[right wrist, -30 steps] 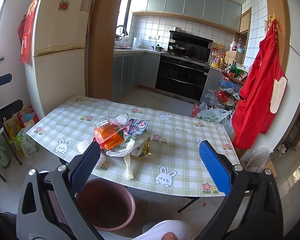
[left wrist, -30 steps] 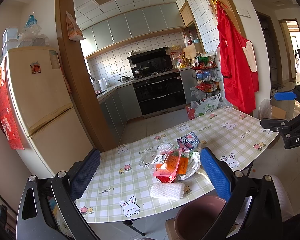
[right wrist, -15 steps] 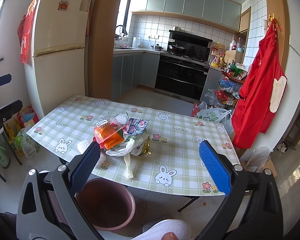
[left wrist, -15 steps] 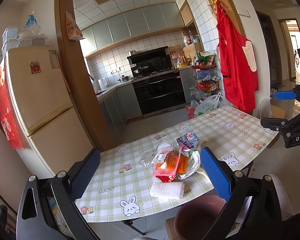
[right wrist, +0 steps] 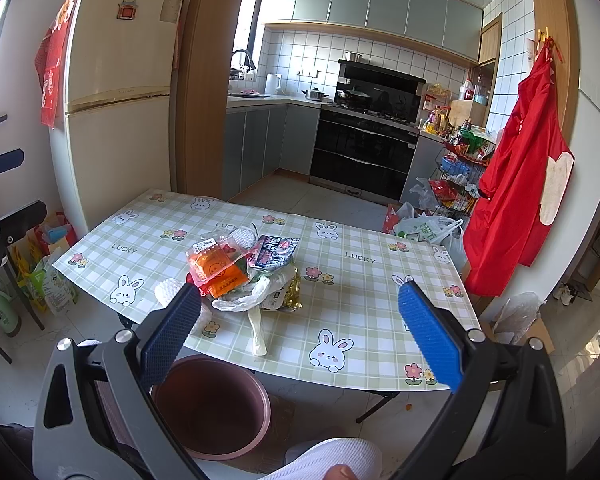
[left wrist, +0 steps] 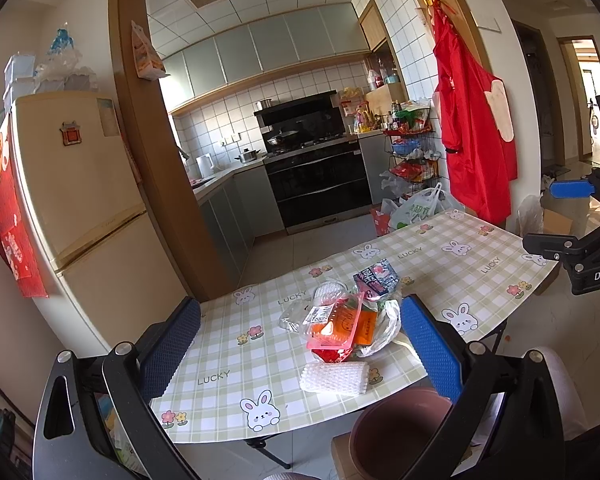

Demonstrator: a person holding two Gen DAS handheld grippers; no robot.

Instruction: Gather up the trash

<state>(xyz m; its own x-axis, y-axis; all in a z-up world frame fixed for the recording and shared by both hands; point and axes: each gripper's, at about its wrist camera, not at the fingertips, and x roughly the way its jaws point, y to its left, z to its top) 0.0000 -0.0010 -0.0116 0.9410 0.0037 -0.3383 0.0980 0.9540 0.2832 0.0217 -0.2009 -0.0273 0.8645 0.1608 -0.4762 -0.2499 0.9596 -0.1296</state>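
Now, from the left wrist camera, the left gripper (left wrist: 300, 344) is hovering above the near edge of the table (left wrist: 496, 256), its blue-padded fingers (left wrist: 430, 346) spread wide with nothing between them. Beyond them a pile of trash (left wrist: 348, 316) is lying on the checked tablecloth: a pink and orange wrapper on top, a dark printed packet behind it, clear and white plastic bags at the sides. A white foam sleeve (left wrist: 334, 378) is sitting just in front of the pile, near the table's edge. A brown bin (left wrist: 396, 436) is standing on the floor below that edge. The right gripper (left wrist: 580, 236) is showing at the far right.

From the right wrist camera, the right gripper (right wrist: 300, 340) is likewise hanging wide and empty over the table's (right wrist: 380, 280) near side. The trash (right wrist: 244, 272) is lying left of centre, with a gold wrapper at its right side. The bin (right wrist: 212, 404) is standing empty just under the table's edge, below the pile. A red apron (right wrist: 516, 208) is hanging on the wall to the right.
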